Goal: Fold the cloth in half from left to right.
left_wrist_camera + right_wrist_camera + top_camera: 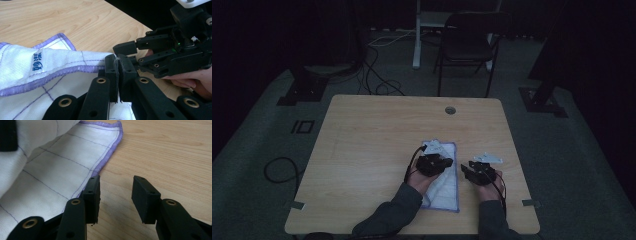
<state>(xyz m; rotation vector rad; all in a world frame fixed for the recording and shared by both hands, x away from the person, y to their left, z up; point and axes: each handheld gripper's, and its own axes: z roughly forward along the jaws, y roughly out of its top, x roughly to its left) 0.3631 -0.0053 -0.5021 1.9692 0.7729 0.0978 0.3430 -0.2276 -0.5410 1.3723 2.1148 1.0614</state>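
- Nearest to us in the high view, our two sleeved forearms are coming in from the bottom edge, and we are holding a gripper in each hand over the near right part of the wooden table [372,130].
- We are keeping the left gripper [432,163] over the white cloth [443,186], which is lying on the table just left of the right gripper.
- Its jaws are pressing together and pinching a folded, purple-hemmed edge of the cloth [62,62]; in the left gripper view we are seeing the fabric caught between the two pads, and a small blue-lettered label [38,61] is showing on the raised fold.
- We are holding the right gripper [473,170] just beside the cloth's right edge, close to the left gripper.
- Its jaws are standing spread, with bare table between them; the left pad is sitting right at the purple hem [105,157], though we cannot tell whether it is touching.
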